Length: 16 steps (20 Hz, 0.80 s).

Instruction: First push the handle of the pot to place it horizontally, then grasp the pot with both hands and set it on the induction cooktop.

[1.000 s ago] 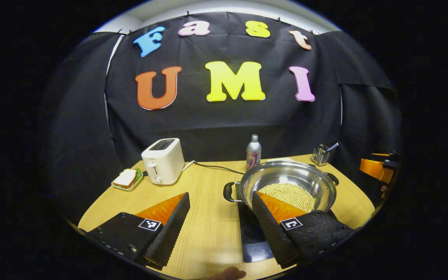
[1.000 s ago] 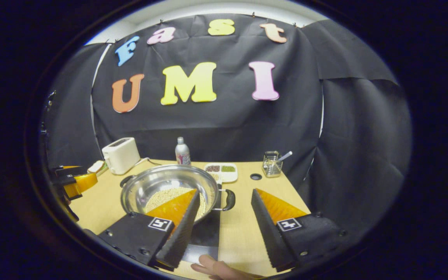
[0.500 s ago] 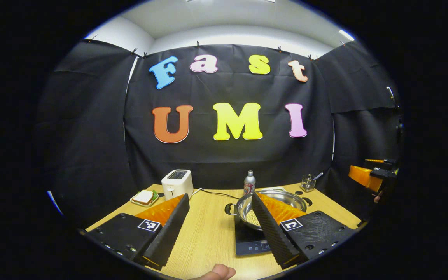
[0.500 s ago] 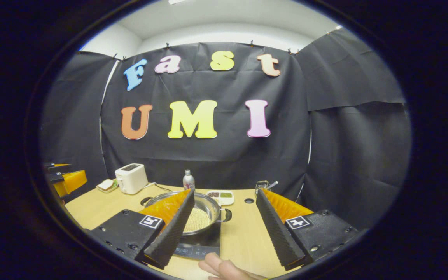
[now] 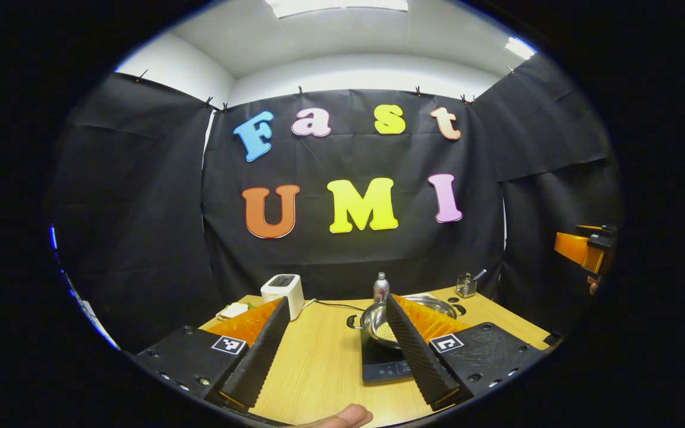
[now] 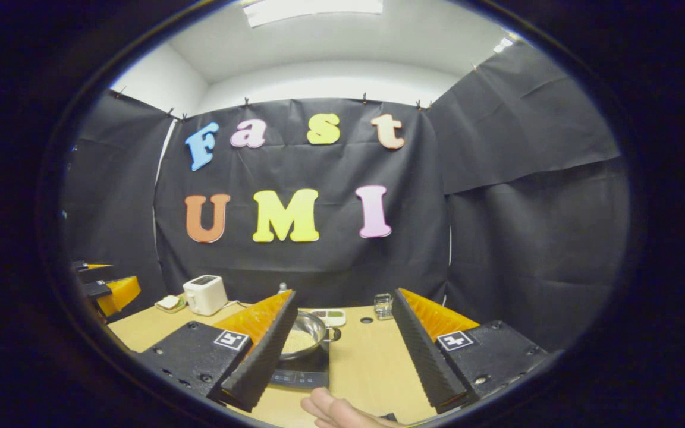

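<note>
Pot (image 5: 405, 315) sits on the induction cooktop (image 5: 381, 364), right of centre on the desk (image 5: 324, 356). One pot, one cooktop. The pot holds a layer of pale yellow grains (image 5: 386, 331); in the right gripper view the same grains (image 6: 298, 341) cover the bottom of the pot (image 6: 304, 339) on the cooktop (image 6: 301, 374).

Left claw (image 5: 336, 345): fingers spread wide, nothing between them, held above the near desk edge. Its right finger overlaps much of the pot in the left gripper view, so the pot's right rim and handle are hidden; one dark handle (image 5: 352, 321) shows on the pot's left side. Right claw (image 6: 342, 342): fingers spread wide, empty. Its left finger covers the pot's left half in the right gripper view; one handle (image 6: 335, 334) shows at the right.

Other containers: a small tray (image 6: 328, 315) behind the pot with dark and green contents, too small to identify; a wire holder (image 5: 466, 285) with one utensil sticking out; one bottle (image 5: 381, 288), contents not discernible. A plate (image 5: 232, 310) beside the toaster (image 5: 283, 288) carries something pale, partly hidden by the left claw's finger. One toaster, with a cord (image 5: 333, 305) running across the desk.

The other gripper appears cut off at each view's edge: right one (image 5: 583, 246), left one (image 6: 107, 288). Fingertips of a hand (image 5: 342, 418) show at the bottom edge, and part of a hand (image 6: 342, 411) likewise.
</note>
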{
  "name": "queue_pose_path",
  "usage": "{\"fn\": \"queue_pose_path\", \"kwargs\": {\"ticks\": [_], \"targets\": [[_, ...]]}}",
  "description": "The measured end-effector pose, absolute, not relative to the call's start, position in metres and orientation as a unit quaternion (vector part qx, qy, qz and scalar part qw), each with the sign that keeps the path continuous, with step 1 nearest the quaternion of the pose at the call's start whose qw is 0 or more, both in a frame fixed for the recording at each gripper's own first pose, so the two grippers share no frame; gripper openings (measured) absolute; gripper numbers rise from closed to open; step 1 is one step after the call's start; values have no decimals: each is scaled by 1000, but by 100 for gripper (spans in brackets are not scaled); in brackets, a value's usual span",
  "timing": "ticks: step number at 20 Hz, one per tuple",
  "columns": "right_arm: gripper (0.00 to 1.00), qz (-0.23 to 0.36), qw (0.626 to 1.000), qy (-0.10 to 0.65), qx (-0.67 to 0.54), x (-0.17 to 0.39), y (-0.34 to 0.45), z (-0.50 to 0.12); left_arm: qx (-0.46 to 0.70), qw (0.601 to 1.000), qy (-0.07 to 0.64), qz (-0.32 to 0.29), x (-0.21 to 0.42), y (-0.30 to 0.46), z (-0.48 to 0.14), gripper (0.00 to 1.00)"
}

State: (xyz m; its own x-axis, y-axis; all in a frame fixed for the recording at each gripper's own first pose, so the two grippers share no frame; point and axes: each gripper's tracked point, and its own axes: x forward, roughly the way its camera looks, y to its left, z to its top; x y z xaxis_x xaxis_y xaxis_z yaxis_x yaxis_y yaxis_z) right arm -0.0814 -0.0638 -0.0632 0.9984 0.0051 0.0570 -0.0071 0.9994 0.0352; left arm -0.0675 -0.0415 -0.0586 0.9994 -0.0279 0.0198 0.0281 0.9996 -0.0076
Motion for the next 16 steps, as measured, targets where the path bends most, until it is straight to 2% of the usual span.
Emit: {"fn": "queue_pose_path", "kwargs": {"ticks": [8, 16], "targets": [[100, 0, 999, -47, 25, -105, -63, -52, 0, 999, -43, 5, -93, -28, -36, 96], [100, -7, 998, -54, 25, -113, -64, -51, -18, 999, -47, 7, -95, -22, -32, 96]]}}
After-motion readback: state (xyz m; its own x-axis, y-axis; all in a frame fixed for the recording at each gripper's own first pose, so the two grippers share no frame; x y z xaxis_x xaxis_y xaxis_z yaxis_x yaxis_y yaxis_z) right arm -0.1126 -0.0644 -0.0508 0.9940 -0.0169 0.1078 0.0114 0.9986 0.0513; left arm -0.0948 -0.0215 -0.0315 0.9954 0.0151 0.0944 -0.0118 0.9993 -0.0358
